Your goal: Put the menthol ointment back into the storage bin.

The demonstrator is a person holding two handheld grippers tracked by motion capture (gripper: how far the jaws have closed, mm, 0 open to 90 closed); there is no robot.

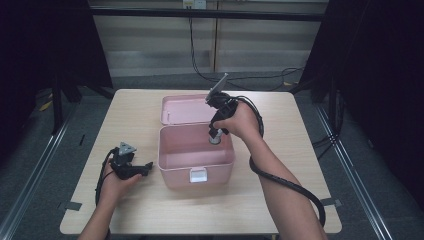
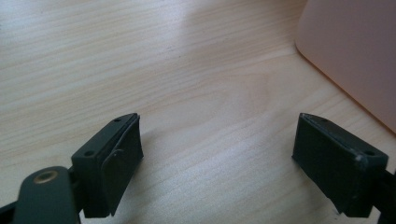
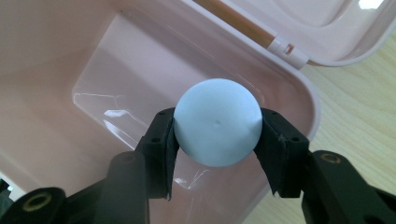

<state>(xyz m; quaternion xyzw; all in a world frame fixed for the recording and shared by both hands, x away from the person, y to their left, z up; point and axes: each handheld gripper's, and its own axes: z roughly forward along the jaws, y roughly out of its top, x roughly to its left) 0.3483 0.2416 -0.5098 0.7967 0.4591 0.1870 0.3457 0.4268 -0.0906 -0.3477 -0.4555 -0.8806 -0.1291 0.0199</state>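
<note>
Black right gripper (image 3: 217,140) angled down into the open pink plastic box (image 1: 196,165), clamping a smooth pale-blue ball (image 3: 218,122) above its glossy floor, left gripper (image 2: 217,158) gaping empty over woodgrain table (image 2: 187,70) beside the box

No text, label, brand, number or sign can be read anywhere in these views. The pink box (image 1: 196,150), its open lid (image 1: 182,110), the pale blue ball (image 3: 217,122) and the wooden tabletop (image 1: 135,115) all show plain, unmarked surfaces.
</note>
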